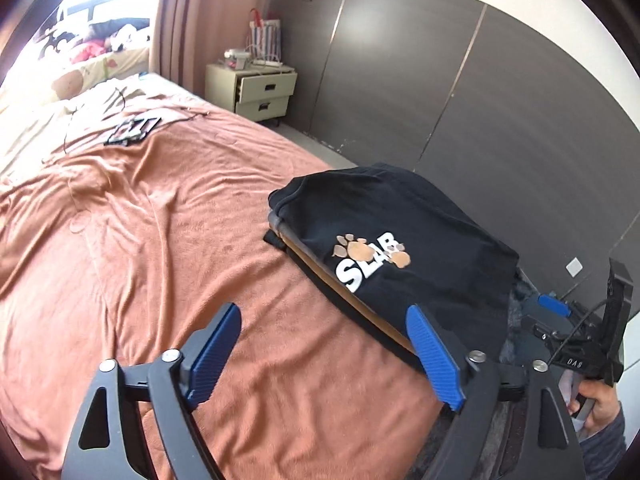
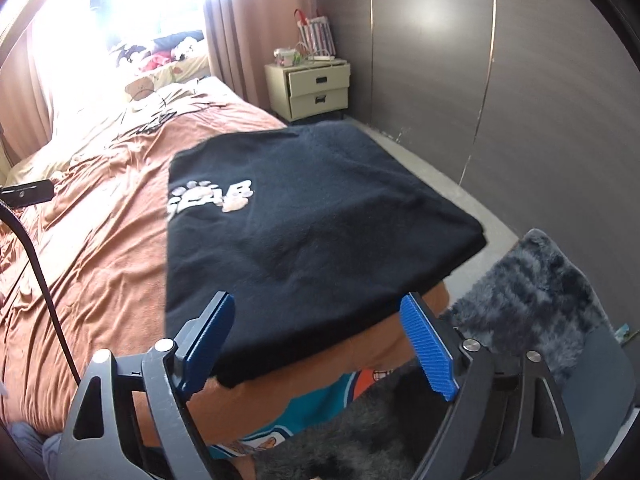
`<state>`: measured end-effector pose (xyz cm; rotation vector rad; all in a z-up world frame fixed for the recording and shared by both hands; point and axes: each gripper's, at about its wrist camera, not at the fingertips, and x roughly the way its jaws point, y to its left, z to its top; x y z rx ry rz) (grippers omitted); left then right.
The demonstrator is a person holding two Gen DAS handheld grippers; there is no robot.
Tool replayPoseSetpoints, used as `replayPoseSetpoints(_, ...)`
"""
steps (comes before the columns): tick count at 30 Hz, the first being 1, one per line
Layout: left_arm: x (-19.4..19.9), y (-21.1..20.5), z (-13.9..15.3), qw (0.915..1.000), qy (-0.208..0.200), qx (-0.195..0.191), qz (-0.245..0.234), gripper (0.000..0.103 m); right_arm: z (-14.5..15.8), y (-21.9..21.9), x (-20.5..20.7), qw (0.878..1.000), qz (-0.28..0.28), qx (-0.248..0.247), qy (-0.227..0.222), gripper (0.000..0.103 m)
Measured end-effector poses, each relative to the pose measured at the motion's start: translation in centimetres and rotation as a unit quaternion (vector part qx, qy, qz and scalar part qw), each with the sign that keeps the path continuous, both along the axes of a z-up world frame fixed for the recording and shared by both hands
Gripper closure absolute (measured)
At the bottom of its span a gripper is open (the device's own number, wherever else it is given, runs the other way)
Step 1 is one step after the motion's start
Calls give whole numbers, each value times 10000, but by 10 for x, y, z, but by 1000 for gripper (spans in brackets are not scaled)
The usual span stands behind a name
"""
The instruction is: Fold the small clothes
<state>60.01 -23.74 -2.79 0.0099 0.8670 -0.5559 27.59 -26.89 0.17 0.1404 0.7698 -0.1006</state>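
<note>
— Both grippers, left gripper point(image 1: 324, 354) and right gripper point(image 2: 322, 346), hang released, gripping nothing?

— Yes. The black shirt point(image 1: 404, 240) lies folded atop the stack point(image 1: 320, 276) at the bed's point(image 1: 160, 220) right edge, probably so the pile stays tidy, clear of the open spread.

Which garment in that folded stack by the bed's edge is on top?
The black T-shirt with the white lettering and tan paw prints. It covers the stack; the brown and dark folded garments under it show only as thin edges.
</note>
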Motion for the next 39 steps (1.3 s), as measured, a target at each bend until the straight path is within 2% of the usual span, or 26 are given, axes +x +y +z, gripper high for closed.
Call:
replayPoseSetpoints(1,-6,1,5,10000,-68,14,-24,11,4,1,-7,10000,-25,35,-8,14)
replayPoseSetpoints(3,-20,6,18,9997,-236,7,-7,0,11,3,-18,9999,-75,63,-37,0)
replayPoseSetpoints(5,-34,11,27,9991,-417,39,95,0,18,7,-32,9999,-122,14,-93,0)
replayPoseSetpoints(9,-56,29,39,9989,-401,-120,194,0,28,15,-59,9997,-189,-118,-129,0)
replayPoseSetpoints(13,-82,43,48,9983,-531,-83,219,0,36,22,-79,9998,-99,88,-178,0)
replayPoseSetpoints(16,-100,50,54,9984,-539,-52,164,0,42,29,-92,9997,-47,78,-213,0)
replayPoseSetpoints(22,-143,66,65,9966,-817,49,129,0,53,36,-110,9993,17,146,-337,0)
replayPoseSetpoints(27,-177,84,73,9943,-974,223,377,0,62,49,-129,9987,126,177,-467,0)
replayPoseSetpoints(32,-211,108,82,9928,-1057,95,552,0,71,64,-152,9976,230,194,-628,0)
replayPoseSetpoints(39,-262,137,96,9868,-1396,172,809,0,79,88,-180,9961,419,185,-759,0)
